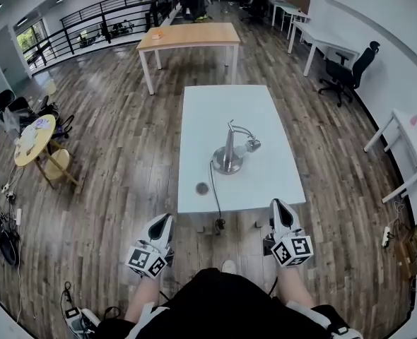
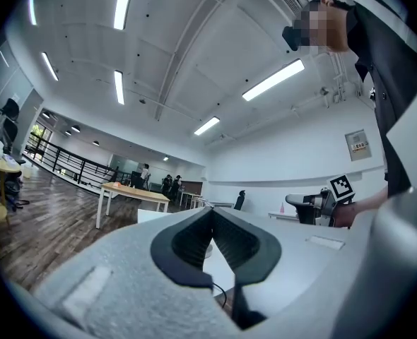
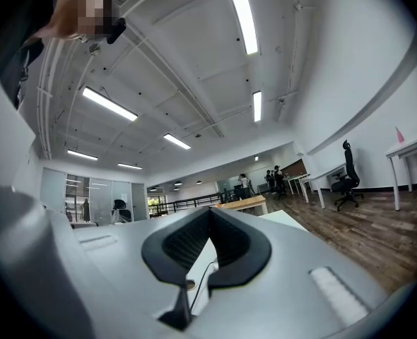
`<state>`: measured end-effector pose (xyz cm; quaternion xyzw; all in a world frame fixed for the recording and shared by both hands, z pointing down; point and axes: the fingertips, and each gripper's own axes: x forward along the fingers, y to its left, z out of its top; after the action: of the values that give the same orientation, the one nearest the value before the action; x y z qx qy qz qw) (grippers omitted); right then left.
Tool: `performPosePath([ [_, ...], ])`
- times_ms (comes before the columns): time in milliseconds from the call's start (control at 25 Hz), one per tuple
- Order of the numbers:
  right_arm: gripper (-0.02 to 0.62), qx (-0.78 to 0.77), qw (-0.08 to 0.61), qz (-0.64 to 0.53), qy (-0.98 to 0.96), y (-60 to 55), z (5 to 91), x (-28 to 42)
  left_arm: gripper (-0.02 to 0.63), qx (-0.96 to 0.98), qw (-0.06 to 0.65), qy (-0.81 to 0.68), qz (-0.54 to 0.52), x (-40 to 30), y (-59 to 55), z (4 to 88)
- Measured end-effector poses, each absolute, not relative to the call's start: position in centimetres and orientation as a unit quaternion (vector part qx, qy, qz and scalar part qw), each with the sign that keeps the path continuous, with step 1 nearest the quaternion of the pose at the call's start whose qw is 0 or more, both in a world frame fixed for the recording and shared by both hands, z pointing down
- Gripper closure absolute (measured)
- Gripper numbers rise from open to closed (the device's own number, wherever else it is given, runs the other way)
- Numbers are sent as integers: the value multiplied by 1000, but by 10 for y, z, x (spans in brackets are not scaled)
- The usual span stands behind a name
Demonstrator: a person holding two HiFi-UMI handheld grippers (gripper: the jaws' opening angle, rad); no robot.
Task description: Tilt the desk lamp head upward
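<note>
The desk lamp [image 1: 229,154] stands near the middle of the white surface [image 1: 201,111]. Its round metal base sits flat, its stem is upright, and its small head [image 1: 253,145] hangs low just to the right of the stem. A dark cord [image 1: 215,189] runs from the base to the near edge and drops over it. A small dark disc [image 1: 202,188] lies just left of the cord. The left tool [image 1: 165,221] and the right tool [image 1: 279,207] hover short of that near edge, well apart from the lamp. Each has its jaws pressed together on nothing. Beyond the surface stands a wooden table [image 1: 189,35].
</note>
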<state>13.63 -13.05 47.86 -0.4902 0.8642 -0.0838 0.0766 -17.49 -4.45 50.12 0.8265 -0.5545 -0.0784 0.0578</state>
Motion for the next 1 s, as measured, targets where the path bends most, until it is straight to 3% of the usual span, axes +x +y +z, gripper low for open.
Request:
performPosePath([
  [360,592,-490,75,-96,863,-190,482,187,606,819,60,-565,-85,-137,-110,501],
  [1000,592,-479,79,-122,866,-240,499,174,606,830,70,-550,-60,-127,-169,509],
])
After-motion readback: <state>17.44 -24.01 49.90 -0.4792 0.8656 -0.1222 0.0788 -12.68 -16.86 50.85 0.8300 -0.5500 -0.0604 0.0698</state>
